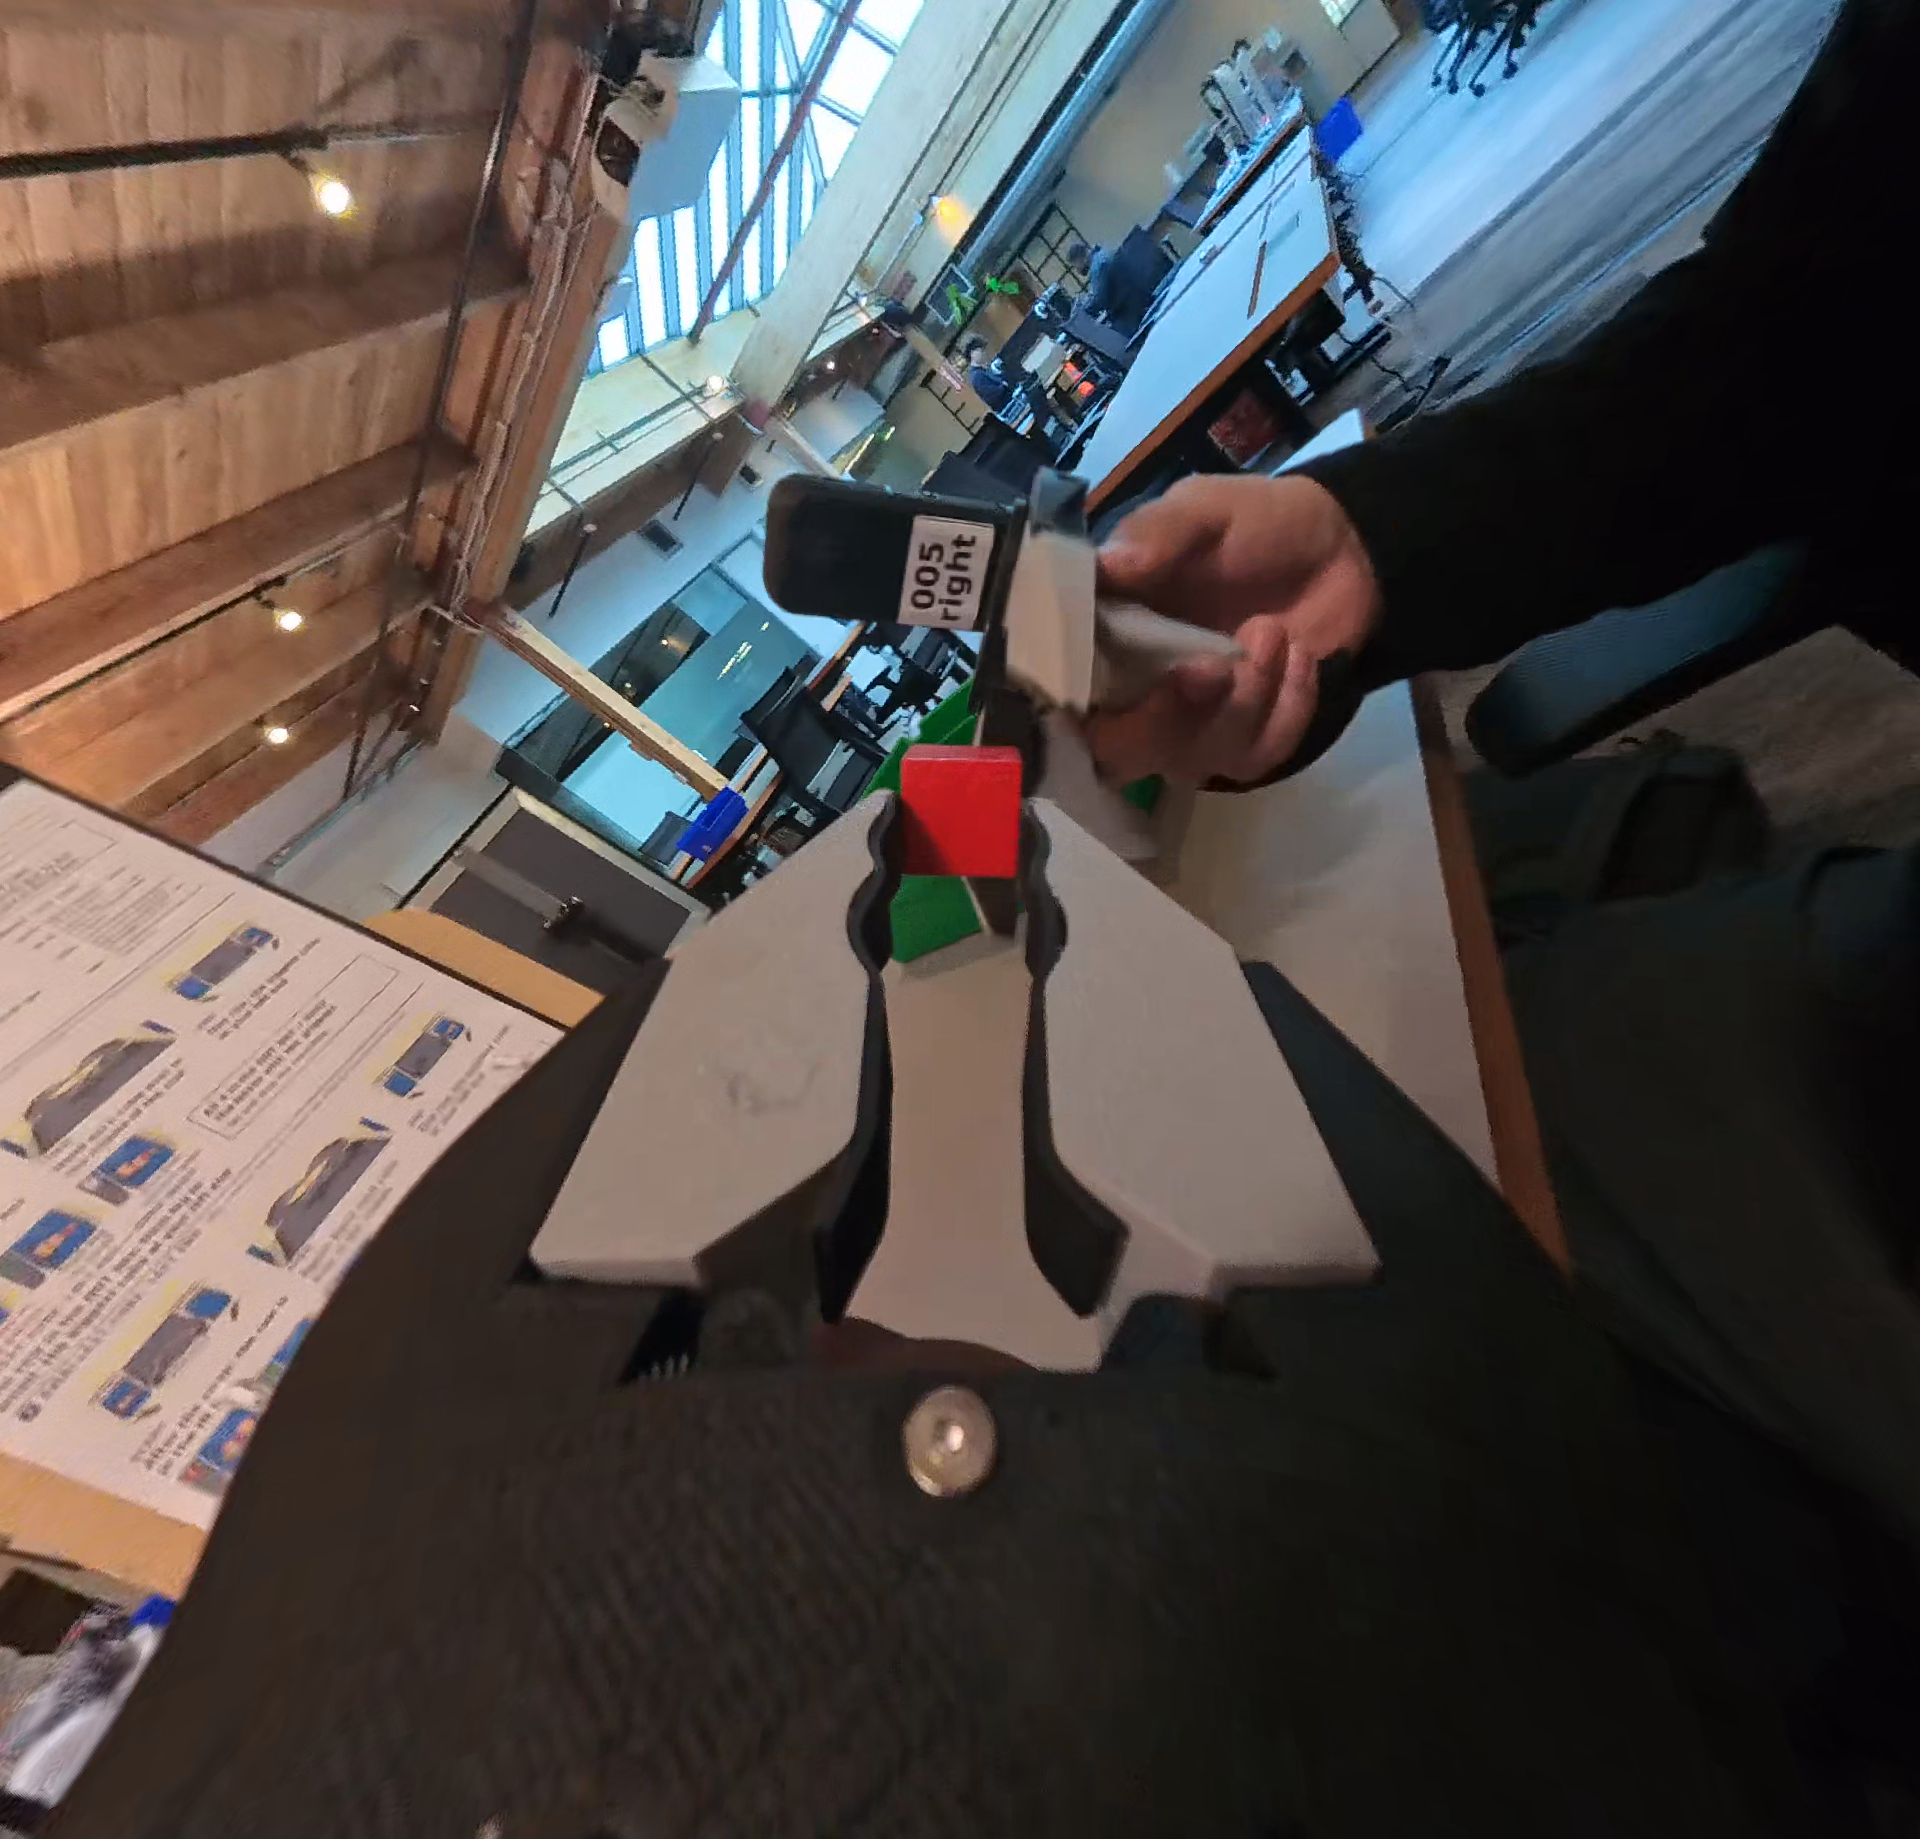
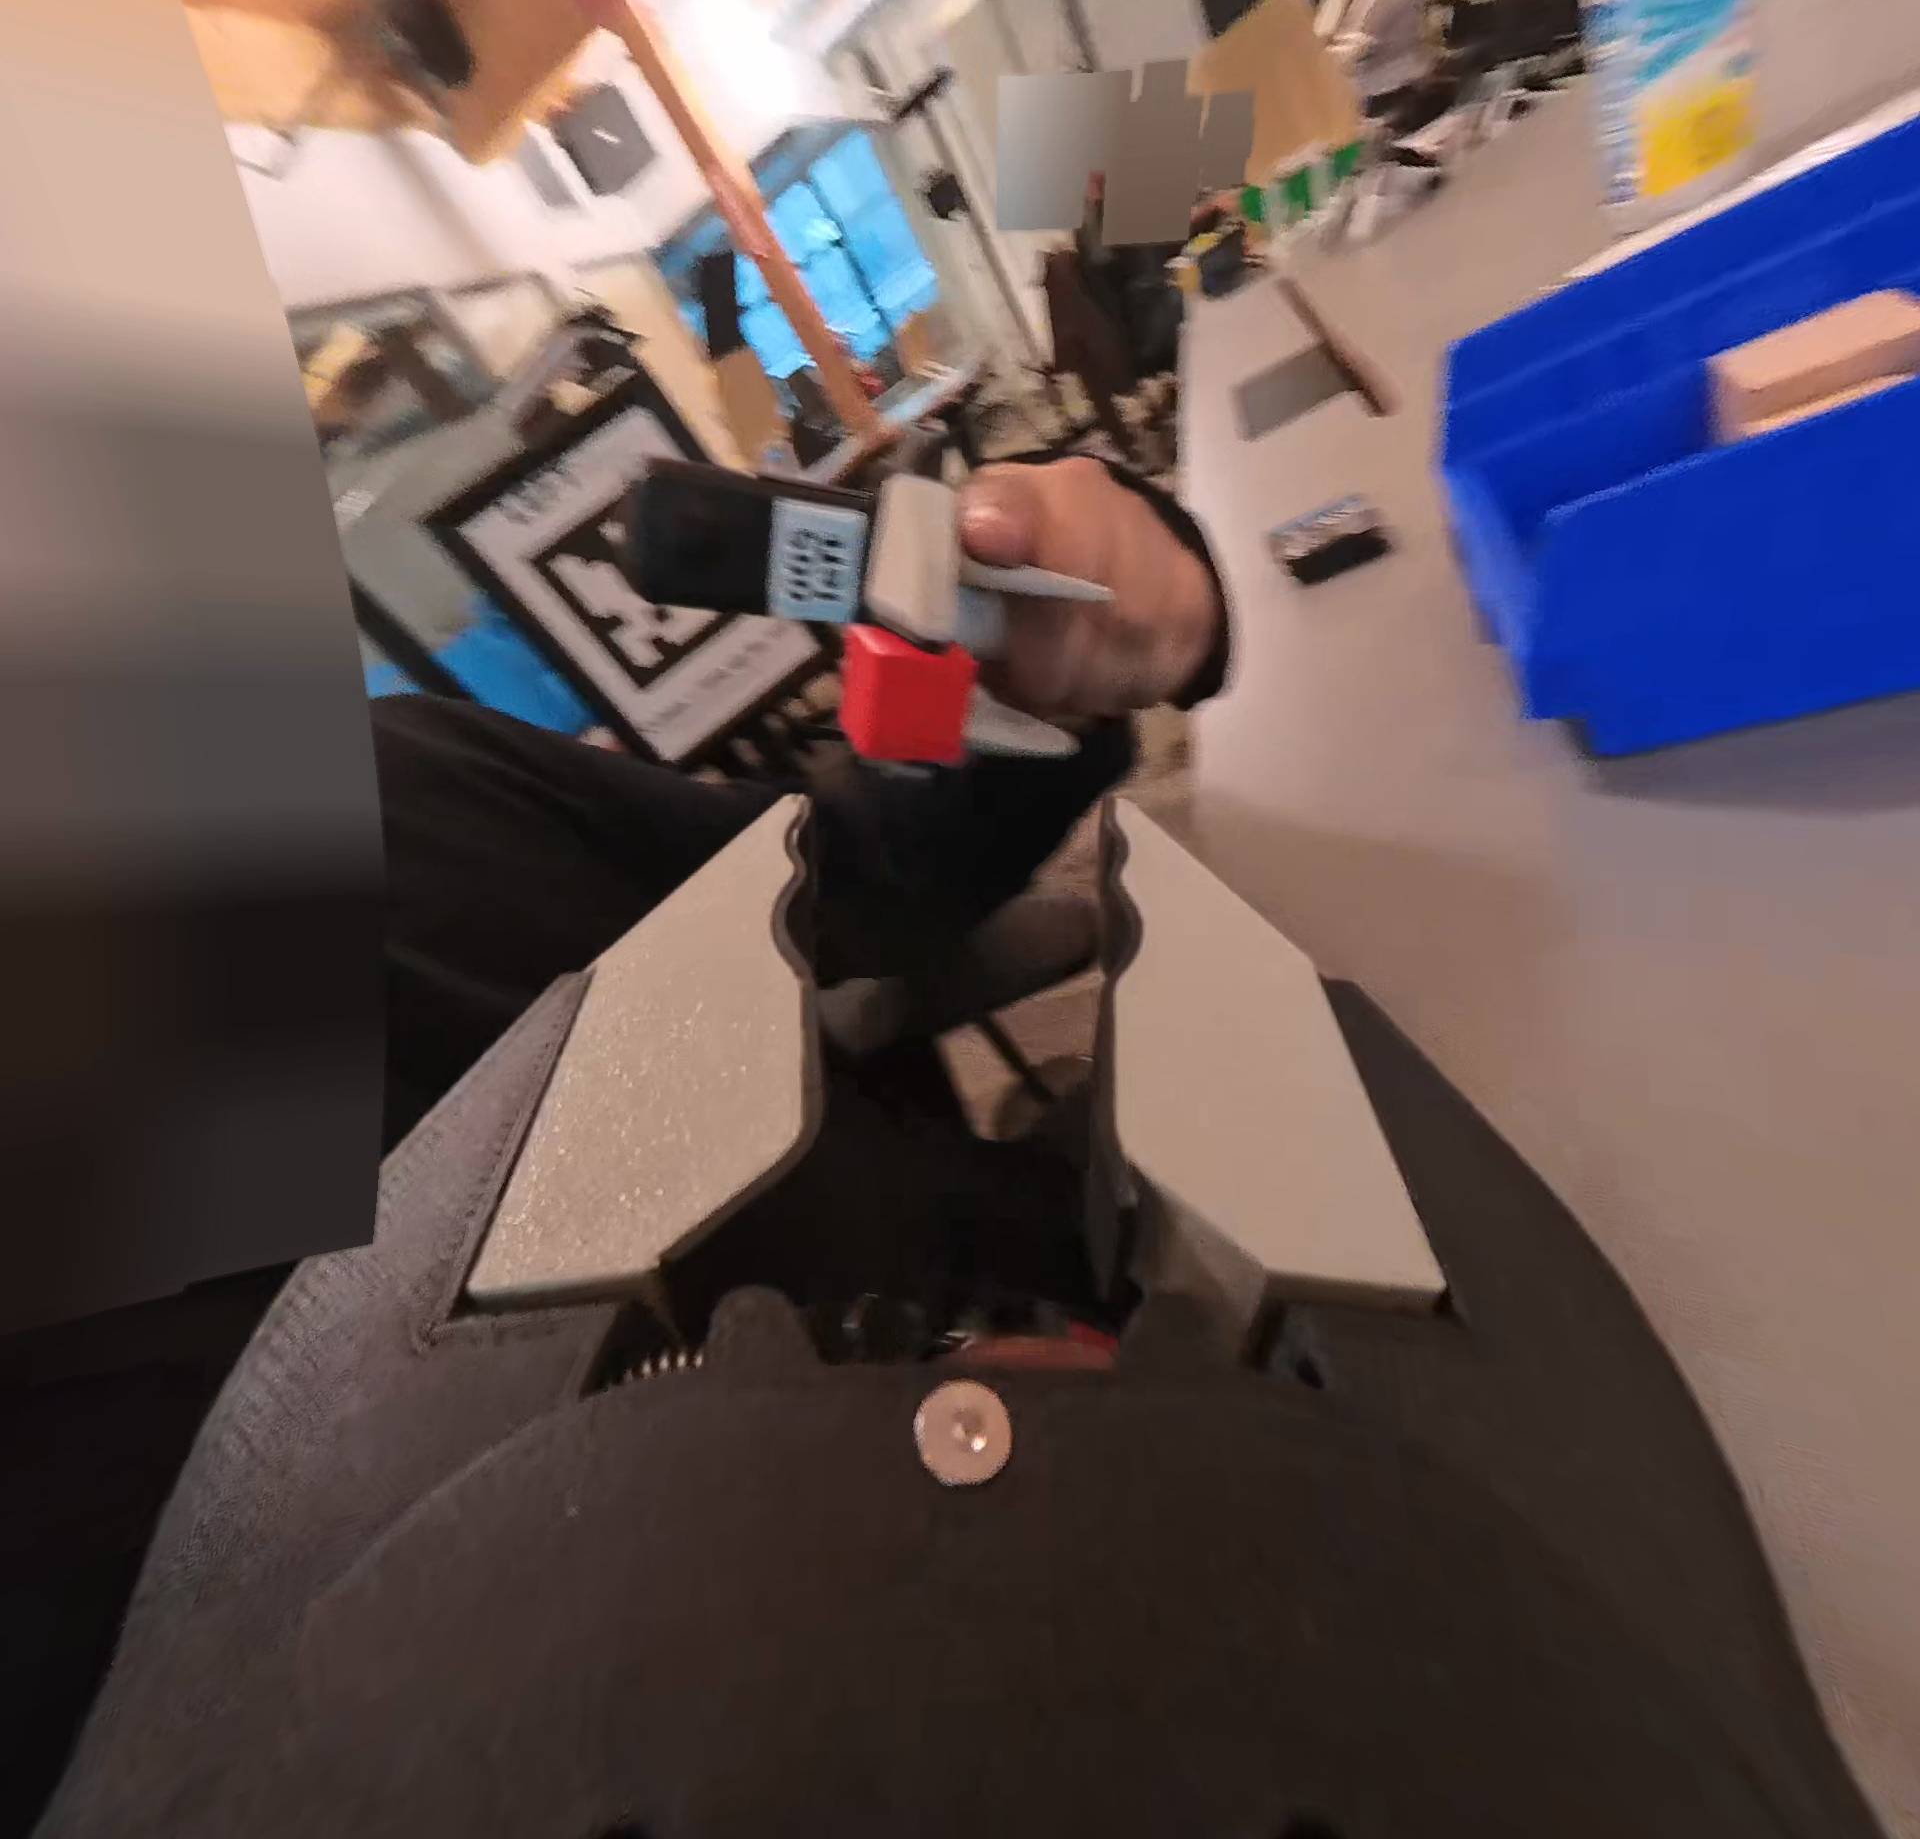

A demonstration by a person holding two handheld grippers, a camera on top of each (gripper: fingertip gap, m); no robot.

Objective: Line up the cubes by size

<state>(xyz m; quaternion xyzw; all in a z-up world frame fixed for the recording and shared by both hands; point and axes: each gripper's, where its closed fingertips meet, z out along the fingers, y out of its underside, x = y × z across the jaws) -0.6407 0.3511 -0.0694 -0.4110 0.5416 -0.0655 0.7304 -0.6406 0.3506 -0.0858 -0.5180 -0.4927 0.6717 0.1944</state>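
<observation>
A white desk [image 1: 1340, 916] with a wood edge is seen in the left wrist view. A green block [image 1: 935, 922] rests on it, partly hidden. In the right wrist view, a blue bin [image 2: 1704, 584] and a small dark item [image 2: 1335, 548] are set on the pale desk [image 2: 1455, 958].

Printed instruction sheet [image 1: 177, 1114] lies at left on table. Blue bin [image 2: 1704, 501] holds cardboard box [image 2: 1808, 381]. Black-and-white marker board [image 2: 623, 584] stands behind. Wooden ceiling [image 1: 208, 355] with spot lamps.
</observation>
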